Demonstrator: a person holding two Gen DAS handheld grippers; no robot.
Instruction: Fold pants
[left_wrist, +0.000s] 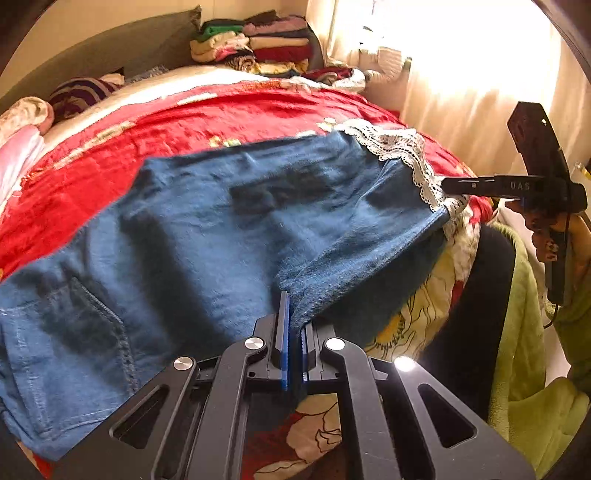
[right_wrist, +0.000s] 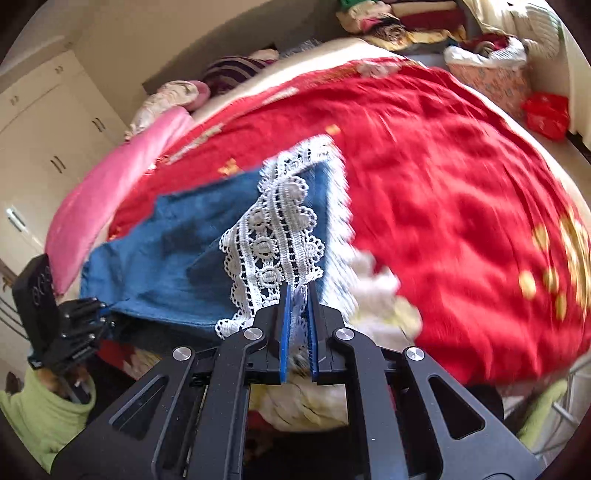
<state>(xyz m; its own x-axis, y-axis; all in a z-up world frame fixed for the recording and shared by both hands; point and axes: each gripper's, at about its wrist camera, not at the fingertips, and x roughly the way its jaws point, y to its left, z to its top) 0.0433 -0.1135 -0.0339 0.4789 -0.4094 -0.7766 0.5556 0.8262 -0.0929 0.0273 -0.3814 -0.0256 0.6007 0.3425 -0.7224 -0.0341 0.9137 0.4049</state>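
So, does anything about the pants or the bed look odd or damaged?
Nothing looks damaged. The blue pants lie wrinkled and slanted across the red blanket, lifted at the edge where the left gripper pinches the denim and the right gripper pinches the white lace hem.

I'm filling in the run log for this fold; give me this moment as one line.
task: fold pants | left gripper: shut on pants edge | right gripper: shut on lace hem | pants partly lifted over red bedspread

Pants (left_wrist: 207, 229) on bedspread (left_wrist: 221, 114), clothes stack (left_wrist: 255, 40) behind.
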